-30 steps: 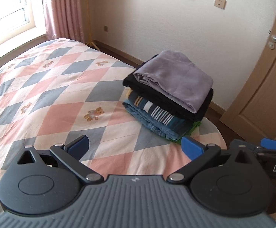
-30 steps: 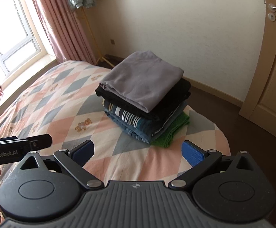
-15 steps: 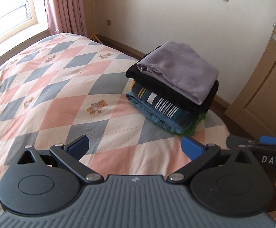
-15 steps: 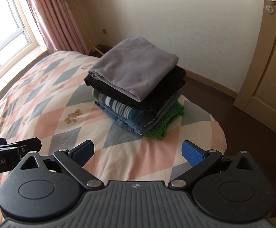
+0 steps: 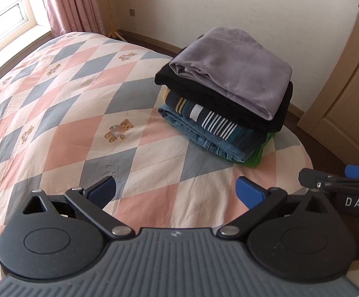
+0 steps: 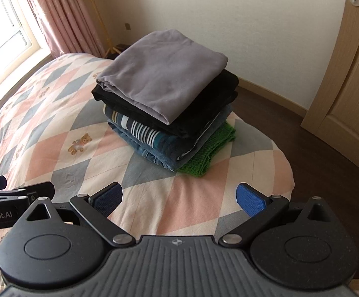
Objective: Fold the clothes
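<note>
A stack of folded clothes [image 5: 226, 94] [image 6: 167, 99] sits near the far right corner of the bed. A grey garment [image 5: 234, 66] [image 6: 164, 71] lies on top, then a black one [image 6: 204, 113], a striped one [image 5: 216, 121], denim [image 5: 199, 136] and a green knit [image 6: 211, 146] at the bottom. My left gripper [image 5: 175, 191] hovers open over the quilt, short of the stack, nothing between its blue pads. My right gripper [image 6: 179, 195] is open too, facing the stack from a little way back.
The bed carries a pink, grey and white diamond quilt [image 5: 63, 113] with small bears. A wooden door [image 6: 357, 74] stands at right, dark floor [image 6: 315, 148] beyond the bed's edge. Pink curtains [image 6: 56, 17] and a window are at left.
Both grippers have drifted closer to the stack and tilted down a little, so the clothes look larger. Both stay open. The stack has not moved.
</note>
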{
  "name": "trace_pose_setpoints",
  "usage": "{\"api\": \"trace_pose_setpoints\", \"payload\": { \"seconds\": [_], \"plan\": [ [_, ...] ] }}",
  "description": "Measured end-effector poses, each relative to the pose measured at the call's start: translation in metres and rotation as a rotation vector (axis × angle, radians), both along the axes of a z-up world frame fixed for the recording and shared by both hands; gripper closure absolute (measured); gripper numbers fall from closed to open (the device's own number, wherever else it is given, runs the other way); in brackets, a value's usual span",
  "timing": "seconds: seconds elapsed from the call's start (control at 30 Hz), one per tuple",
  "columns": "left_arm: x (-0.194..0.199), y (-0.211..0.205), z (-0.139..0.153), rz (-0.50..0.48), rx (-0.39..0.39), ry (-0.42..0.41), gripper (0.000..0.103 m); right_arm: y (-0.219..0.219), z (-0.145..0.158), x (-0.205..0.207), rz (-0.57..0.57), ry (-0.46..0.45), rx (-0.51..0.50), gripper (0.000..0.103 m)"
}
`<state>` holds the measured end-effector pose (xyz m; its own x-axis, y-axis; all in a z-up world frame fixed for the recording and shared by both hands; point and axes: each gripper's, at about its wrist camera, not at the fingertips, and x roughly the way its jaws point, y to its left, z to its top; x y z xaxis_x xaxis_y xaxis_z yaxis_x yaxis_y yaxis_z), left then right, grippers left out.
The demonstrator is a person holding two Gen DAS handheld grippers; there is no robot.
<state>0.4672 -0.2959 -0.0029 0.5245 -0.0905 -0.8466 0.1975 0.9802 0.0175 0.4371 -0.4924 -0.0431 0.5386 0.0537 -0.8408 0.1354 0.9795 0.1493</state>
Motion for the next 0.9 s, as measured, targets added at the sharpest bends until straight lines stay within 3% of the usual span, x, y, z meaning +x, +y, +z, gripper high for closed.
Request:
{"api": "trace_pose_setpoints", "payload": {
  "seconds": [0.33, 0.67, 0.9],
  "plan": [
    [0.027, -0.002, -0.017, 0.000, 0.002, 0.048, 0.001, -0.001, -0.013, 0.020, -0.009, 0.036, -0.008, 0.002],
    [0.044, 0.001, -0.021, -0.029, 0.022, 0.031, 0.001, 0.008, -0.014, 0.028, -0.021, 0.042, -0.040, 0.002],
    [0.037, 0.008, -0.016, -0.056, -0.007, -0.007, 0.001, 0.014, -0.005, 0.016, -0.050, 0.024, -0.075, 0.002]
  ]
}}
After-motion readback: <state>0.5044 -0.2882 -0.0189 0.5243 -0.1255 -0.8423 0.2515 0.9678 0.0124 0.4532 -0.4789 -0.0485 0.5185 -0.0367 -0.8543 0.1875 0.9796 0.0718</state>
